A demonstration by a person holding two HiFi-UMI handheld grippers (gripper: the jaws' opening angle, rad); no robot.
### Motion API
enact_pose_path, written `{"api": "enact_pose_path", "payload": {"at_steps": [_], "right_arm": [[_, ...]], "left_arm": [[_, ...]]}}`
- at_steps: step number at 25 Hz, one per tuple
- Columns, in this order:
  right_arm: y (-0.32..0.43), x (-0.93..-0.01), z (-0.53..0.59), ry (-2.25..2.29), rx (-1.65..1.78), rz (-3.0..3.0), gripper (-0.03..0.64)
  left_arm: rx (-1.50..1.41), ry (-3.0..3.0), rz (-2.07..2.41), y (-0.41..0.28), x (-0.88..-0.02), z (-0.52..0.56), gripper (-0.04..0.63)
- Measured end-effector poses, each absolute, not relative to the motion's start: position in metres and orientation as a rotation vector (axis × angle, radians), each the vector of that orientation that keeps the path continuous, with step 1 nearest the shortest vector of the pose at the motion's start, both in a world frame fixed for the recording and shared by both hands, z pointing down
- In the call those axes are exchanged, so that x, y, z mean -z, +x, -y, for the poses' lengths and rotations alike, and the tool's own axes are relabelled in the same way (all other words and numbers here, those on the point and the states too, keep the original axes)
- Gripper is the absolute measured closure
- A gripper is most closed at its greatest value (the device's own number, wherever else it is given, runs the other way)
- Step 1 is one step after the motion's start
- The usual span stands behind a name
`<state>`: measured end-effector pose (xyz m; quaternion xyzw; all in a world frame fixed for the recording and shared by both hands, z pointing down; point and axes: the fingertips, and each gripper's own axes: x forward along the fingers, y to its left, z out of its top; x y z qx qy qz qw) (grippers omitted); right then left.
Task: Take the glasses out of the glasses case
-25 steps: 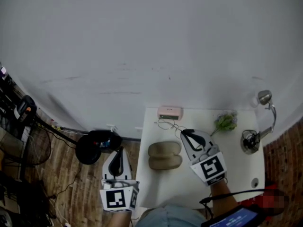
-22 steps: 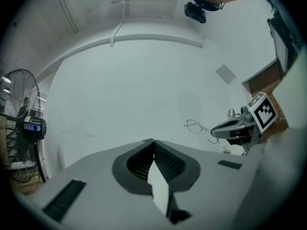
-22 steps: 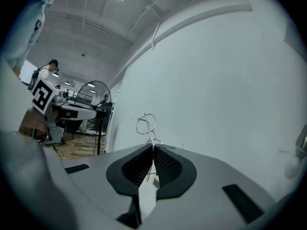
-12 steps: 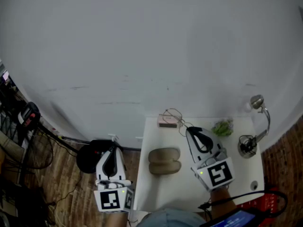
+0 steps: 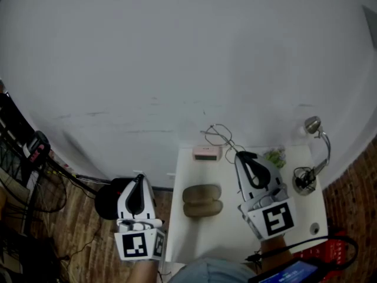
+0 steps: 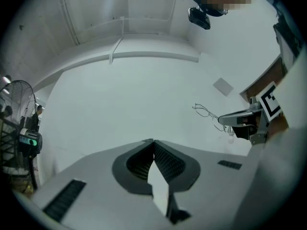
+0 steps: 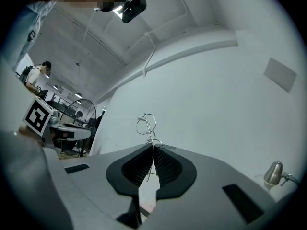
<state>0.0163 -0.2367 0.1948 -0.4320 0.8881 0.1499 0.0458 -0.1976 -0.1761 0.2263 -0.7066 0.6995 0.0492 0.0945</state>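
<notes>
Holding the glasses [image 5: 219, 135] up above the table [image 5: 224, 236], our right gripper [image 5: 240, 155] has its fingers [image 7: 165, 163] clamped together on one thin wire temple. In the right gripper view the frame stands up from the fingertips, lenses above, against the pale wall. In the head view the glasses hang in front of the wall, above the table's far edge and clear of everything on it.

We see the glasses case [image 5: 202, 200] lying on the table near its left edge, two rounded brown halves side by side, well apart from the glasses and from both grippers.

Our left gripper [image 5: 139, 179] sits off the table's left side, above the wooden floor [image 5: 76, 229]. Its fingers [image 6: 165, 159] are together with nothing between them. Its view catches the glasses in the right gripper off to the right.

Also on the table: a small pink box [image 5: 207, 152] at the far edge, a green plant [image 5: 274, 156], and a desk lamp [image 5: 311, 124] at the right.
</notes>
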Motion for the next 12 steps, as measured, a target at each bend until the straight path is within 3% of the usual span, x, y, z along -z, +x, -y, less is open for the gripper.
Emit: {"api": "enact_pose_path", "payload": {"at_steps": [12], "right_arm": [[0.027, -0.193, 0.226, -1.356, -0.459, -2.672, 0.587]], "left_arm": [[-0.156, -2.113, -2.035, -0.183, -0.218, 0.175, 0.589]]}}
